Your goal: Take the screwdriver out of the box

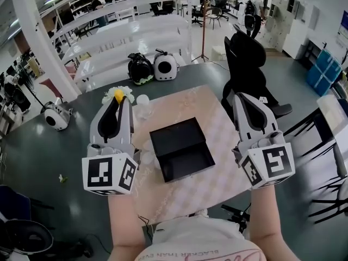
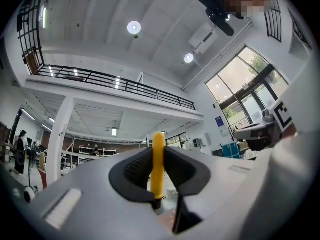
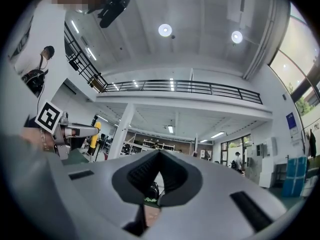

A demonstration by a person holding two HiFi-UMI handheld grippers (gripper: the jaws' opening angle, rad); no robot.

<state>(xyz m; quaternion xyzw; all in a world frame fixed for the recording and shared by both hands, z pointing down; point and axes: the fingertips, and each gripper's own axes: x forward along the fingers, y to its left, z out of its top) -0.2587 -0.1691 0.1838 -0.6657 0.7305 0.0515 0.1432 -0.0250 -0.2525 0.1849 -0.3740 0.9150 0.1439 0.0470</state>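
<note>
Screwdriver (image 1: 118, 95), with a yellow handle, is clamped upright between the jaws of the left gripper (image 1: 116, 103), which are closed partway onto it. It is held to the left of the black box (image 1: 182, 154), well clear of it. The box is seen open on a pink cloth (image 1: 223, 145) between both grippers. The right gripper (image 1: 240, 98) is closed on nothing.

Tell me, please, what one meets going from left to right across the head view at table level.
White round device → left gripper gripping the yellow screwdriver → open black box → right gripper.
</note>
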